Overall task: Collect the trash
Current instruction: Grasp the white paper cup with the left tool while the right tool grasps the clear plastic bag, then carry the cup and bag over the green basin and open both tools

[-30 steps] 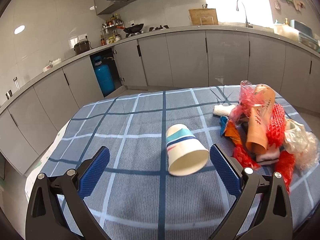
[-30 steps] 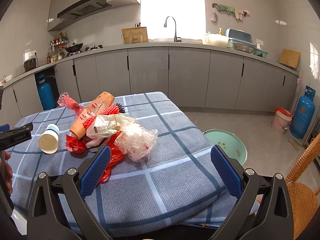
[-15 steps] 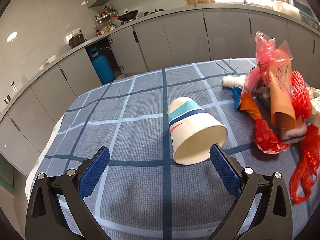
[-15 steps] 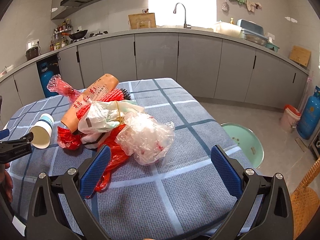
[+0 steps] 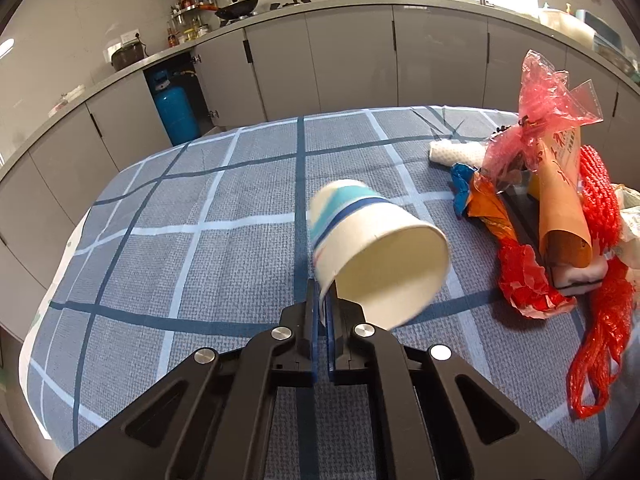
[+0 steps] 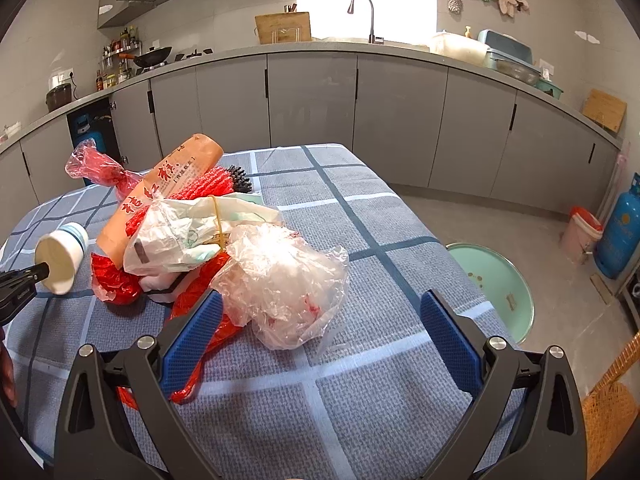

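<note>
Status: early stage. One item is in hand; the rest of the trash is not yet collected.

Left gripper [image 5: 320,312]: fingers clenched on the rim of the cup [image 5: 376,248]. One finger is inside the mouth, the other outside the wall. The cup appears lifted clear of the table [image 5: 200,240], mouth toward the camera, near the table's middle. In the right wrist view the cup [image 6: 60,256] hangs at the tip of that gripper, over the left edge of the table.

Right gripper [image 6: 320,332]: fingers spread wide, grasping nothing. It hovers at the near edge of the table, facing the clear bag [image 6: 288,280].

Remaining items: a pile [image 6: 180,220] beside the cup, toward the right edge in the left wrist view. It holds red bags, red netting, a brown paper tube, a white bag and the clear bag, all touching or overlapping.

A green basin [image 6: 500,292] stands on the floor past the table's right edge. Judgement: it may be the drop point; nothing confirms this. No trash is visible in it.
</note>
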### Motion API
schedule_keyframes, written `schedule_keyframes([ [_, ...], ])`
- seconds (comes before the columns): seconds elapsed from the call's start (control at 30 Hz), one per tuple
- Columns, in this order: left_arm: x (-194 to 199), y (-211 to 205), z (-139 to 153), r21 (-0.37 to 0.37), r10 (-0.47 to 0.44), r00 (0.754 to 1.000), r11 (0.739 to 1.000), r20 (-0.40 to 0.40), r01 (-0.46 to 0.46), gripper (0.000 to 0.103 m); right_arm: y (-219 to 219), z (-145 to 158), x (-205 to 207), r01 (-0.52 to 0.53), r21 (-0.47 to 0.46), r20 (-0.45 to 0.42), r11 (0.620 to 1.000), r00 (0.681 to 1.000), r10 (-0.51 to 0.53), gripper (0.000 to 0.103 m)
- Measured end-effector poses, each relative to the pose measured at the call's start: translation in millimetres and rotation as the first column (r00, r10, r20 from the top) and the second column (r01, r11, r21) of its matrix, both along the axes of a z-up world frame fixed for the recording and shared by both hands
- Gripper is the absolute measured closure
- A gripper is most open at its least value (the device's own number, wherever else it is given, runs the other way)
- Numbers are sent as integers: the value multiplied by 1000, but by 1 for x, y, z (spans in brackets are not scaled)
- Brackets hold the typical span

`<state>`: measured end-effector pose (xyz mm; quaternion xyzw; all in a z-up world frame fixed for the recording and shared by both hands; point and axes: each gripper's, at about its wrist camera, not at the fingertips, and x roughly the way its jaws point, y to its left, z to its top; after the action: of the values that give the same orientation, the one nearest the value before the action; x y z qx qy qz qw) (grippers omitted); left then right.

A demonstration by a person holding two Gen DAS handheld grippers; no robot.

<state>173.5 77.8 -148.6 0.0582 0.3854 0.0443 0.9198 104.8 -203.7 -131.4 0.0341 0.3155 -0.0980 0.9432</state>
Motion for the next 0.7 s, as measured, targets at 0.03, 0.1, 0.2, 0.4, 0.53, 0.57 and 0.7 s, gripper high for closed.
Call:
schedule_keyframes([
  [0.03,-2,0,1,3,-3,1000,1000,4,3,99,-1,-1,3,-7,4,-5,1000,1000,7,15],
  [0.1,-3,2,5,12,-4,1000,1000,16,4,99,-1,0,7,-20,6,-7,1000,1000,20,19],
  [0.2,-5,2,16,32,-5,999,999,43,3,99,0,1,14,-51,9,-3,999,999,51,28],
  [0.4,-8,1,45,42,-16,994,999,106,12,99,0,-4,20,-112,62,-27,992,993,114,87],
  [0.53,-12,-9,77,51,-48,981,998,186,39,99,-3,11,10,-105,37,21,994,994,104,89],
  [0.57,-13,-13,84,52,-57,977,998,203,47,99,-6,15,8,-98,34,33,995,995,97,89],
  [0.7,-14,-33,111,51,-102,958,994,267,92,99,-19,27,2,-66,40,62,997,996,64,89],
])
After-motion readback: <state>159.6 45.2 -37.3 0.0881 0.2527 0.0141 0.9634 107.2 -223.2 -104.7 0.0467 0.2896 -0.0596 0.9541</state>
